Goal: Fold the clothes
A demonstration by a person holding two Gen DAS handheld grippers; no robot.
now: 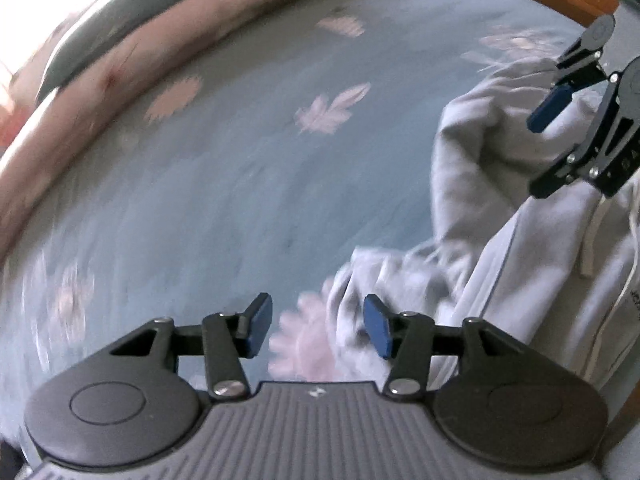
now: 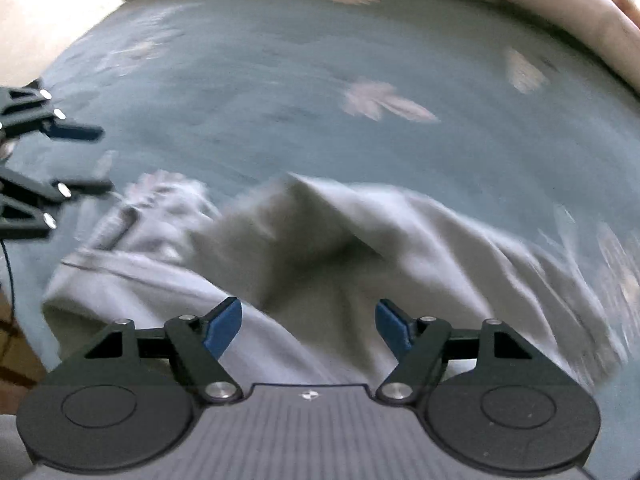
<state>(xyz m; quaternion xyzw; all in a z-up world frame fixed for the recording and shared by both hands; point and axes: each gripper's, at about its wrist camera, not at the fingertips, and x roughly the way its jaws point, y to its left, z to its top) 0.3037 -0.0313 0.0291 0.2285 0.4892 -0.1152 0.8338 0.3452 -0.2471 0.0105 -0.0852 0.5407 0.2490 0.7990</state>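
Crumpled pale-grey zip hoodie [image 2: 320,248] lies on blue leaf-print bedsheet [image 1: 224,168]. Left tool [image 1: 318,326] released, near sleeve; right tool [image 2: 309,326] released above hoodie.

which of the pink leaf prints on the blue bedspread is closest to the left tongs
The pale pink leaf print directly between and just beyond the open left tongs, partly covered by the grey hoodie. The other prints lie farther up the blue bedspread.

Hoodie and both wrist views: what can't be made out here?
- Hoodie print, left wrist view: cut off at right edge, too small.
- Hoodie's outline, right wrist view: motion blur; near part hidden behind right gripper.
- Bedspread pattern: smeared near left gripper.
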